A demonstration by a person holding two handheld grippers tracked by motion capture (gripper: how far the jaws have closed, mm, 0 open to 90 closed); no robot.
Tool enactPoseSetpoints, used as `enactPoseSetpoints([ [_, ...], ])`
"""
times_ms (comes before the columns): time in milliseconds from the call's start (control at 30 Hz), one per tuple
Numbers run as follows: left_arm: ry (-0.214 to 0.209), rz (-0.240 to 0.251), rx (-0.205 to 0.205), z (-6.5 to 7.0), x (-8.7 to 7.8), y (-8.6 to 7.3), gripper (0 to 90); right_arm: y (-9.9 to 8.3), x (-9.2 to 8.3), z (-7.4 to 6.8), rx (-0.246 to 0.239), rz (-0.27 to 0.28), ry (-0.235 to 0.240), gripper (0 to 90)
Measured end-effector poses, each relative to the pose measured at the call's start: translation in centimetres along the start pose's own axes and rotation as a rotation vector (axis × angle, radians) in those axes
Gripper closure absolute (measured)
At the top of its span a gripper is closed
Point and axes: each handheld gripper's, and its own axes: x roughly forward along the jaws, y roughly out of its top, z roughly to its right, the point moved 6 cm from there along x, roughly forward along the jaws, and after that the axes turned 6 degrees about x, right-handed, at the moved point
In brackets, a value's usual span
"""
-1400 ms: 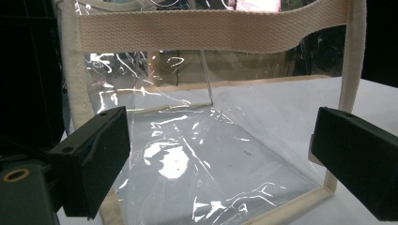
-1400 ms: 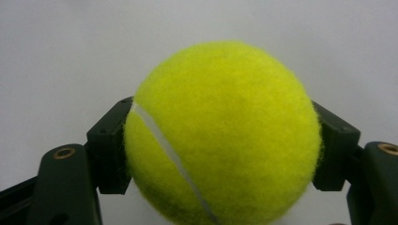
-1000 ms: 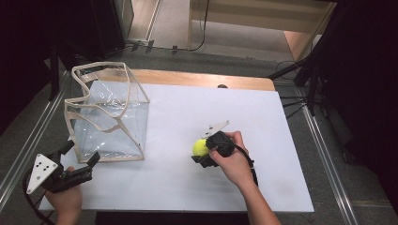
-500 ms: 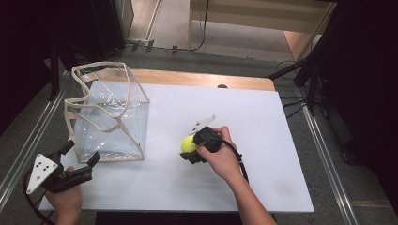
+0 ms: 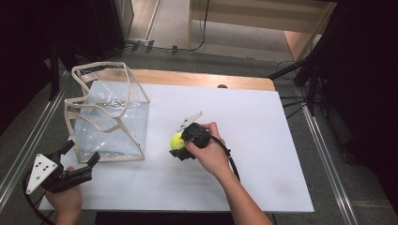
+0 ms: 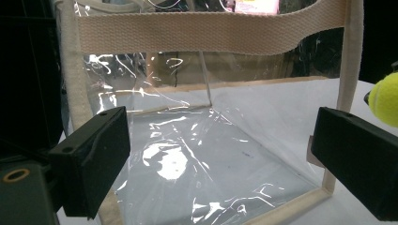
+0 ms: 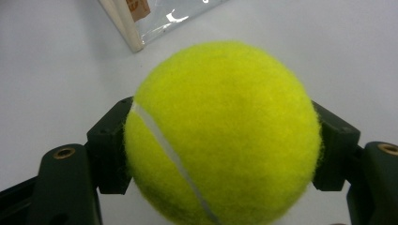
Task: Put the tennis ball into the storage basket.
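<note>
Bag left, ball mid-table

On the table point(image 5: 263, 187), the bag point(image 5: 108, 117) stands at the left; the ball point(image 5: 177, 141) sits in the right gripper point(image 5: 180, 145) just right of it, and the left gripper point(image 5: 77, 164) lies before the bag's near-left corner.

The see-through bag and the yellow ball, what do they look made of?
Bag: apparently clear, glossy plastic film, creased and glinting, edged with woven beige webbing. Ball: fuzzy yellow felt with a white seam, likely a tennis ball.
</note>
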Motion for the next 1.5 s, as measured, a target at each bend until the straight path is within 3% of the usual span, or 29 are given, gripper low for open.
enactPoseSetpoints([
  [933,-0.003,0.0,-0.002,-0.1,0.0,0.0,5.3,3.6,3.0,-1.1,-0.034,-0.001,0.054,23.6],
  [1500,-0.005,0.0,-0.001,-0.1,0.0,0.0,5.3,6.4,2.1,-1.9,-0.074,0.008,0.076,23.5],
])
